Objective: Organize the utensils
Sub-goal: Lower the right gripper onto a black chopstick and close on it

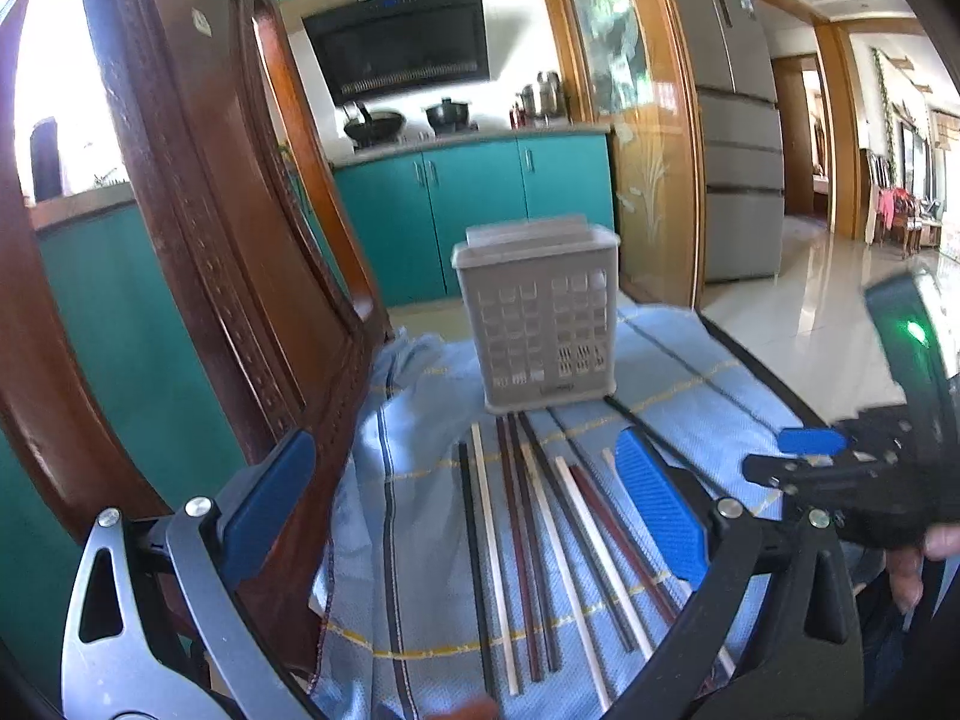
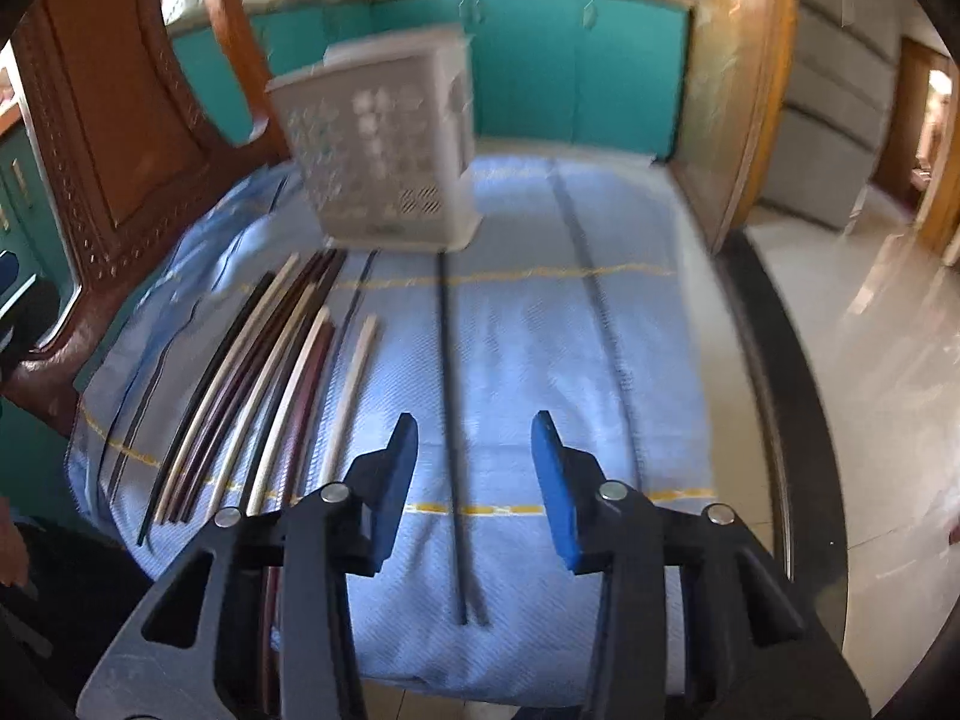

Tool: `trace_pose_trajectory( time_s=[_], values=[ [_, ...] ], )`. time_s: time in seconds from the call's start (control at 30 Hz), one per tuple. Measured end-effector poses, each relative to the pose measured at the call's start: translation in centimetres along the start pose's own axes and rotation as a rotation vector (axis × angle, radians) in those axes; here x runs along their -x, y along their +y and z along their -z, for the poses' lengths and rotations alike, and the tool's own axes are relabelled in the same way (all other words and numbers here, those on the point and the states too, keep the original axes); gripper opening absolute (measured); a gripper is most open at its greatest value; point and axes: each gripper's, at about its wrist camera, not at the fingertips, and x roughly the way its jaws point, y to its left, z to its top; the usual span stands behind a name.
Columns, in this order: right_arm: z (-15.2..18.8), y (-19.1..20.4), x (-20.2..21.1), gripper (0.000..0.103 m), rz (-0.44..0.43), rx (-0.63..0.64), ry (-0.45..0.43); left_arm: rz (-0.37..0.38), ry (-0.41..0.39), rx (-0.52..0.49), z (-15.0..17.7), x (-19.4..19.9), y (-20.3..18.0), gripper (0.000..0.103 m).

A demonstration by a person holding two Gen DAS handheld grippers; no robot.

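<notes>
Several chopsticks (image 1: 528, 540), black, white and dark red, lie side by side on a blue cloth (image 1: 420, 540); they also show in the right wrist view (image 2: 264, 384). One black chopstick (image 2: 450, 420) lies apart, to their right. A grey perforated utensil basket (image 1: 540, 312) stands upright behind them, also in the right wrist view (image 2: 384, 144). My left gripper (image 1: 462, 498) is open above the chopsticks, empty. My right gripper (image 2: 474, 468) is open above the lone black chopstick, empty; it shows at the right of the left wrist view (image 1: 840, 468).
A carved wooden chair back (image 1: 210, 240) rises at the left edge of the cloth, also in the right wrist view (image 2: 108, 150). The table's dark rim (image 2: 762, 390) runs along the right, with tiled floor (image 2: 870, 360) beyond. Teal kitchen cabinets (image 1: 468, 210) stand behind.
</notes>
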Motion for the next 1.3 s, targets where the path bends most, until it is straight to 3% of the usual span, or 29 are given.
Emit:
trace_pose_trajectory(
  time_s=[0.07, 0.13, 0.2, 0.3, 0.37, 0.47, 0.57, 0.7, 0.9, 0.97, 1.3],
  values=[
    [-1.3, 0.5, -1.9, 0.041, -0.043, 0.026, 0.076, 0.061, 0.064, -0.005, 0.1, -0.8, -0.2, 0.075],
    [-3.4, 1.1, -3.7, 0.041, -0.020, 0.089, 0.133, 0.118, 0.157, -0.034, -0.4, -2.6, -0.7, 0.043],
    [-5.8, 1.3, -5.1, 0.041, -0.005, 0.114, 0.135, 0.138, 0.218, -0.082, -1.9, -4.5, -1.2, 0.033],
    [-8.0, 0.0, -6.4, 0.041, -0.077, 0.016, 0.133, 0.126, 0.293, -0.103, -4.3, -8.2, -1.3, 0.030],
    [-7.8, -0.8, -7.0, 0.041, -0.077, -0.014, 0.121, 0.143, 0.365, -0.066, -4.8, -11.1, -0.6, 0.028],
    [-6.9, -1.0, -7.8, 0.041, -0.104, 0.002, 0.183, 0.202, 0.500, 0.040, -3.7, -15.5, 0.7, 0.020],
    [-6.8, -0.2, -8.0, 0.041, -0.057, 0.078, 0.180, 0.188, 0.624, 0.068, -1.5, -18.6, 1.3, 0.018],
    [-7.3, 0.4, -10.0, 0.041, -0.055, 0.064, 0.215, 0.171, 0.698, 0.081, -0.2, -21.0, 1.0, 0.018],
    [-7.5, 1.9, -12.4, 0.025, 0.009, 0.143, 0.227, 0.169, 0.688, 0.098, 0.6, -20.4, 0.9, 0.018],
    [-7.3, 2.1, -12.0, 0.008, 0.003, 0.153, 0.228, 0.172, 0.668, 0.127, 0.3, -19.9, 1.8, 0.018],
    [-7.0, 1.2, -11.3, 0.008, -0.016, 0.114, 0.238, 0.122, 0.689, 0.090, 0.9, -20.5, 1.6, 0.018]
  ],
)
